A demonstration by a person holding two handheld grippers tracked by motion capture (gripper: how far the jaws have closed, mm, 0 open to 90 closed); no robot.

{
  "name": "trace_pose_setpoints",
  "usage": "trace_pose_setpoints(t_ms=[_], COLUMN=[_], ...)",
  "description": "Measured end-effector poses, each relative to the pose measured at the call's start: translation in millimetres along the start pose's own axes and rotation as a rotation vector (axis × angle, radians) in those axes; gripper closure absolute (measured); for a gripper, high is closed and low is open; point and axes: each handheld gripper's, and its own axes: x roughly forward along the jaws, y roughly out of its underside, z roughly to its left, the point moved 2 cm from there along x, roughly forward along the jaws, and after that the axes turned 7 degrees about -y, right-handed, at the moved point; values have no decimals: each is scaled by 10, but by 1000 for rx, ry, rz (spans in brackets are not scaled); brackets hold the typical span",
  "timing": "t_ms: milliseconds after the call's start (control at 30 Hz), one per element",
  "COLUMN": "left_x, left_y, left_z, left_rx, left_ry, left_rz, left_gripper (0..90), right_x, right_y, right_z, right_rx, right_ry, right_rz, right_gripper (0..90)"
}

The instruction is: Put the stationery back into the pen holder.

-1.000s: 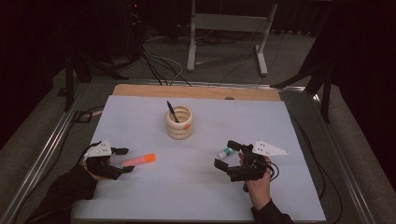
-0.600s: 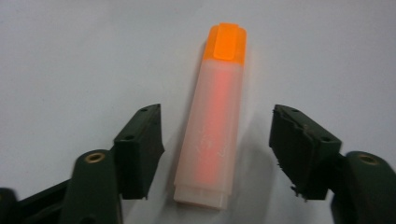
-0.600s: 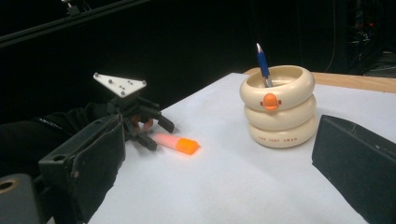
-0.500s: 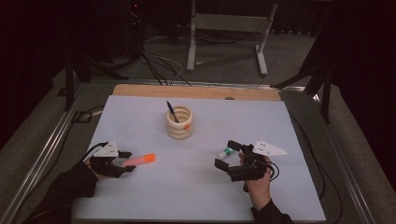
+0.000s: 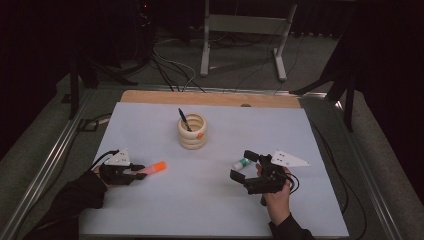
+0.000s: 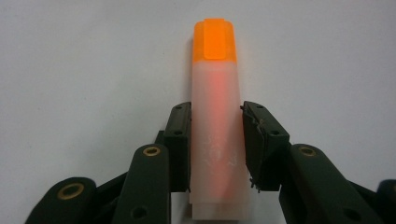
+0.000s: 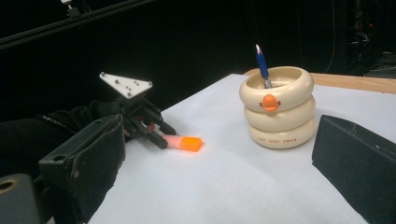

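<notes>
An orange-capped highlighter (image 6: 215, 70) lies on the white table sheet (image 5: 280, 130). My left gripper (image 6: 217, 112) is shut on its pale barrel, the jaws having just been closing onto it. From above, the left gripper (image 5: 139, 170) is at the front left, with the highlighter (image 5: 156, 167) pointing right. My right gripper (image 5: 241, 165) is at the front right, open; a small white item with a green end (image 5: 240, 163) lies by its jaws. In the right gripper view, the open jaws (image 7: 222, 130) frame the left gripper (image 7: 149, 128) and the highlighter (image 7: 187, 143).
A cream ringed duck cup (image 5: 192, 132) (image 7: 278, 107) stands mid-table with a blue pen (image 5: 183, 120) (image 7: 262, 65) in it. A wooden strip (image 5: 210, 98) runs along the table's far edge. Metal rails (image 5: 47, 160) flank the left side, and a stand frame (image 5: 242, 40) is on the floor behind.
The left jaws have closed in around the highlighter's barrel, and the hand has shifted only slightly. The right hand and gripper have stayed where they were.
</notes>
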Motion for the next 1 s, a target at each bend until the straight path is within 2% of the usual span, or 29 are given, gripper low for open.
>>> trace_pose_setpoints(t_ms=[133,167,300,333,600,1000], left_x=[-9,-16,-43,-48,-20,-8], left_y=[-45,-71,-199,-236,-384,-583], left_z=[-20,-25,-57,-64,-126,-202], left_rx=[-16,-30,-33,-41,-45,-58], left_ry=[-4,6,0,12,21,18], left_rz=[-25,-34,-71,-83,-97,-153], left_gripper=[661,661,660,660,660,660], right_x=[-5,-5,3,5,-6,1], right_y=[-3,-3,0,-1,-5,-1], right_z=[-3,-6,-5,-3,-6,-17], right_rx=[2,4,0,-1,5,4], right_ry=[-2,-3,-2,0,-2,6], right_rz=[-2,-4,-1,1,-7,-4], right_gripper=[25,25,25,25,25,25])
